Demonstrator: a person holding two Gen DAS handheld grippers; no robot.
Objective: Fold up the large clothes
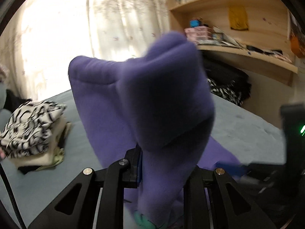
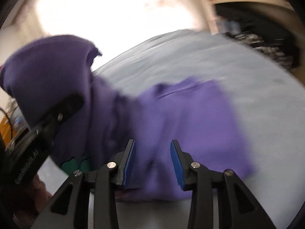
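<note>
A large purple garment [image 1: 152,95] rises in a thick bunch from my left gripper [image 1: 164,162], which is shut on it and holds it above the bed. The cloth hides the right fingertip, and a green patch [image 1: 141,219] shows low on the fabric. In the right wrist view the rest of the garment [image 2: 190,118] lies spread on the bed. My right gripper [image 2: 152,152] hangs just over it, open, with its blue pads [image 2: 129,162] apart and nothing pressed between them. At the left of that view, the lifted bunch hangs around the left gripper's black finger [image 2: 70,103].
A stack of folded clothes topped by a black-and-white patterned piece [image 1: 32,126] sits at the bed's left. Dark clothes [image 1: 228,84] are piled at the far right below a wooden shelf unit [image 1: 247,57]. The blue-grey bed sheet [image 2: 190,57] stretches ahead, with a bright curtain [image 1: 114,19] behind.
</note>
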